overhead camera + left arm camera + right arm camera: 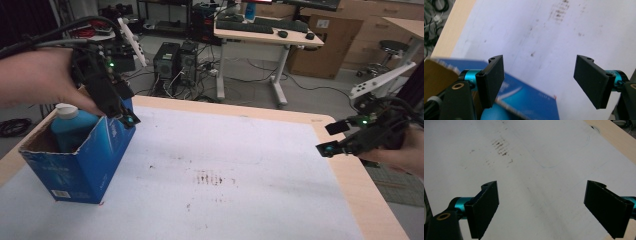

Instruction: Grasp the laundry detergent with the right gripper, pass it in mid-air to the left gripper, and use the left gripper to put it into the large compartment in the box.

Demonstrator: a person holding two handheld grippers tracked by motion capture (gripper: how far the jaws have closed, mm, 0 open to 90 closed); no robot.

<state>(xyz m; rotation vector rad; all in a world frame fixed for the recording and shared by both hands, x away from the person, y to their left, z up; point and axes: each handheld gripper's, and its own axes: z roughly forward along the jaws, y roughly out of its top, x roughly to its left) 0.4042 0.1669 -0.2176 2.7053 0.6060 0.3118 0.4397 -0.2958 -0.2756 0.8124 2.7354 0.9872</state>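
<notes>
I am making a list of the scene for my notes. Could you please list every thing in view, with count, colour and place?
cardboard box: one, blue outside, brown inside, open top, left part of the table.
bottle: one, blue with white cap, upright inside the box.
table: one, light wood under a white stained sheet.
desk: one, behind, bearing keyboards.
computer towers: two, black, on the floor behind.
left tongs: one, black, open, above the box's far corner.
right tongs: one, black, open, over the table's right edge.
</notes>
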